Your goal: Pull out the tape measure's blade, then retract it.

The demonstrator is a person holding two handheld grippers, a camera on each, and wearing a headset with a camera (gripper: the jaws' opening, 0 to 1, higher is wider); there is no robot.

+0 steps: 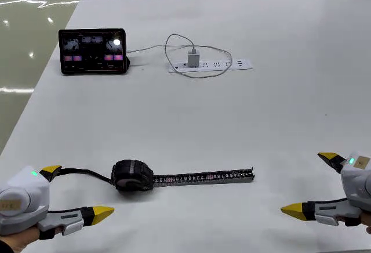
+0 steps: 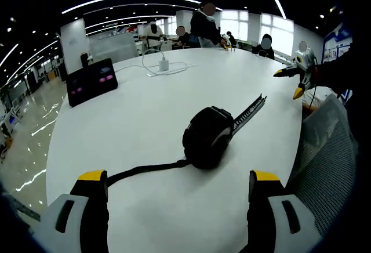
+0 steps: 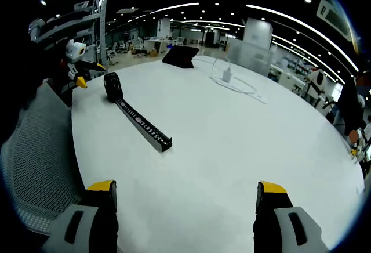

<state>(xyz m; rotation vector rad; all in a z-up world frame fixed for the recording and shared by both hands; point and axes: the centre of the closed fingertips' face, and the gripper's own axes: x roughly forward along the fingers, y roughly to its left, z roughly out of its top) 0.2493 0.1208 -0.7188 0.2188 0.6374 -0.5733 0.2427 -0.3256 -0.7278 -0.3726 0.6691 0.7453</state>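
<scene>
Lying on bench: tape measure, black round case, near the front edge and left of centre.
Blade: pulled out of the case and flat on the bench, running to the right; its hook end is free and touches nothing else.
Strap: black, leading from the case leftward to just beside the left tool's upper tip; whether they touch cannot be told.
Left tool: jaws spread wide, gripping nothing; it sits left of the case, and the case lies ahead between its 2 yellow tips in the left gripper view.
Right tool: jaws spread wide, gripping nothing; it sits well apart from the blade's end, at the right front of the bench.
Tablet: propped upright at the far left, screen lit.
Power strip: white, right of the tablet, with 1 white charger plugged in.
Cable: looped above the strip, running to the tablet.
Background: people at the bench's far end.
</scene>
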